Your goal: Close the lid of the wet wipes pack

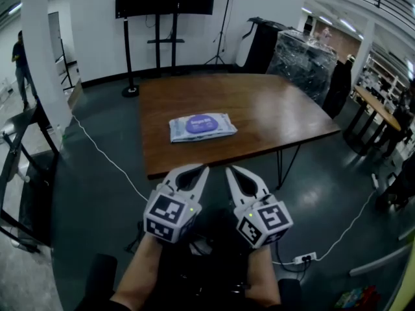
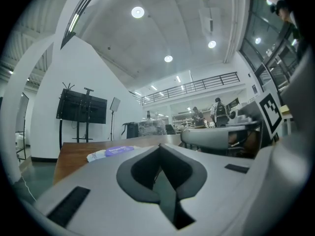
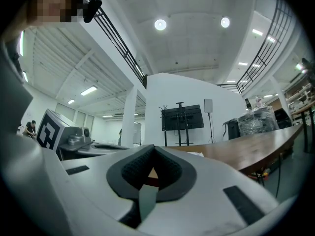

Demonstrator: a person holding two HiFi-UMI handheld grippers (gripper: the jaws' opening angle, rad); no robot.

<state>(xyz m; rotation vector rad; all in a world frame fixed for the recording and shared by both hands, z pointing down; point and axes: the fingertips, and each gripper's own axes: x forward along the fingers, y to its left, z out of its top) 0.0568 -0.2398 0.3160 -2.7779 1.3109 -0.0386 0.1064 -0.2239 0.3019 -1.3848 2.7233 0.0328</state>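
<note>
Spot wet wipes pack (image 1: 202, 127) flat on wooden table (image 1: 272, 109), a bit left of table's middle, toward its near edge. Note purple oval lid (image 1: 200, 123) on top, looking flush with the pack (too small to tell if snapped shut). Fits a lid already clicked down; fits equally a flap only resting down unlatched. Can't settle from here.

Read left gripper (image 1: 194, 169) and right gripper (image 1: 236, 170) as closed tight, empty, side by side just off table's near edge, pointing level at table, well apart from the pack.

Judged for any press on that lid:
- Keep tongs closed, use as blunt tip.
- Come in over table's near edge, then go down onto the lid's free edge, not the hinge side.
- Pin one end of the pack with the other tongs; likely a soft pouch that slides or buckles on bare wood.
- Push straight down, not sideways.
- Check flush all round after.
</note>
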